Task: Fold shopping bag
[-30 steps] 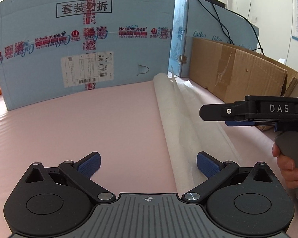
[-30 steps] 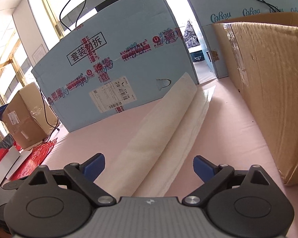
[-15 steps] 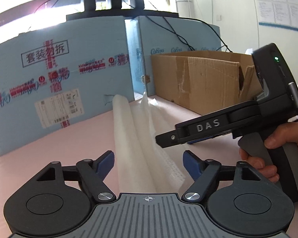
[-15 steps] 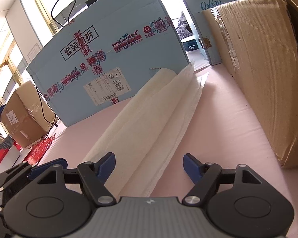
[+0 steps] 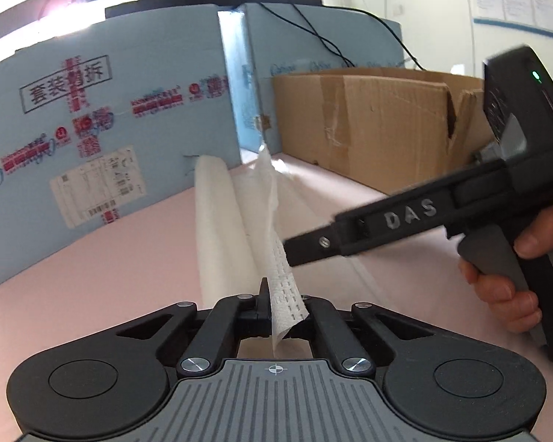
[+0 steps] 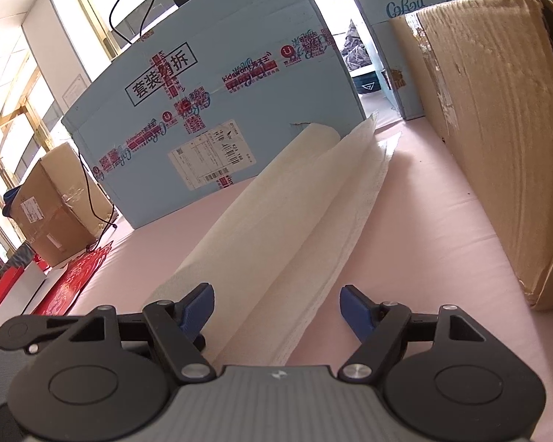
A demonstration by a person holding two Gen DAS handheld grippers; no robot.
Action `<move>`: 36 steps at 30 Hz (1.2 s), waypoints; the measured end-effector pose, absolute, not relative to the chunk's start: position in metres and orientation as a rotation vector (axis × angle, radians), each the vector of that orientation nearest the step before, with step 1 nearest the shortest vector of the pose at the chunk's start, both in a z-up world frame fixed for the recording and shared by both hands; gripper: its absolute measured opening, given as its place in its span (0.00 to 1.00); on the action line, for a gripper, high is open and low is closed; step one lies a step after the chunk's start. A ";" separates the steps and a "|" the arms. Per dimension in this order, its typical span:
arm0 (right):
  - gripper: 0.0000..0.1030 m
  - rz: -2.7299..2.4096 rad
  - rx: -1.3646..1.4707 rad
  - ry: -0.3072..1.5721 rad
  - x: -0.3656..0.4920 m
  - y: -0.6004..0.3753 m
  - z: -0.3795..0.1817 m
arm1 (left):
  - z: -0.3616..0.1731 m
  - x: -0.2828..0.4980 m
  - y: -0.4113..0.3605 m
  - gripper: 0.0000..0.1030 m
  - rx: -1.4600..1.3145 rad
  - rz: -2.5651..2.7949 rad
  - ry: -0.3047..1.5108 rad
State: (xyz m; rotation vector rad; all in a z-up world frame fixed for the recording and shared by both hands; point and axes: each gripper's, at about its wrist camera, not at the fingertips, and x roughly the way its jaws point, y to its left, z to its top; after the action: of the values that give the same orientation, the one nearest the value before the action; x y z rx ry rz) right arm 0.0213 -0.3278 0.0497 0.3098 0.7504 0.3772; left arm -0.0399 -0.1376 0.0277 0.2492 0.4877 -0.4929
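White non-woven shopping bag [image 5: 236, 221] lengthwise on pink tabletop [image 5: 110, 258], left claw [image 5: 282, 311] clenched on its raised near edge, right claw [image 6: 276, 307] released, straddling bag, blue carton [image 6: 217, 110] behind.

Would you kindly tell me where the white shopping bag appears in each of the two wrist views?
Left wrist: the shopping bag runs up the centre, its near edge pinched in the left tongs.
Right wrist: it runs diagonally from bottom centre toward upper right.
Shared landmark: the blue carton's white shipping label.
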 end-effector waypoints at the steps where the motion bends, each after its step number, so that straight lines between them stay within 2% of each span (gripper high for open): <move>1: 0.76 0.382 0.293 0.755 0.020 -0.325 0.050 | 0.030 -0.039 -0.133 0.00 0.235 -0.466 0.477; 8: 0.77 0.355 0.049 0.798 0.002 -0.294 0.054 | 0.034 -0.036 -0.109 0.00 0.188 -0.358 0.456; 13: 0.82 0.366 0.036 0.821 -0.008 -0.286 0.055 | 0.031 -0.033 -0.104 0.00 0.156 -0.364 0.462; 14: 0.79 0.370 0.024 0.813 -0.008 -0.283 0.053 | 0.030 -0.032 -0.104 0.00 0.149 -0.367 0.463; 17: 0.53 0.362 -0.058 0.767 -0.013 -0.273 0.049 | 0.027 -0.031 -0.103 0.00 0.134 -0.366 0.466; 19: 0.43 0.353 -0.099 0.748 -0.015 -0.268 0.046 | 0.026 -0.031 -0.101 0.00 0.122 -0.360 0.468; 21: 0.20 0.358 -0.099 0.740 -0.015 -0.269 0.046 | 0.026 -0.030 -0.098 0.00 0.111 -0.349 0.464; 22: 0.17 0.364 -0.084 0.742 -0.014 -0.271 0.046 | 0.026 -0.030 -0.097 0.00 0.107 -0.345 0.462; 27: 0.09 0.374 -0.025 0.753 -0.013 -0.282 0.047 | 0.034 -0.034 -0.085 0.00 0.082 -0.307 0.424; 36: 0.08 0.324 -0.032 0.720 -0.019 -0.298 0.057 | 0.066 -0.058 -0.043 0.00 0.042 -0.153 0.300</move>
State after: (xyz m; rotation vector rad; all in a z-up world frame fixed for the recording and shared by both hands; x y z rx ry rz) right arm -0.0191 -0.2983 0.0573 -0.0320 0.7196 0.3241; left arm -0.0576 -0.0433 0.0660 0.0418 0.3002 -0.1531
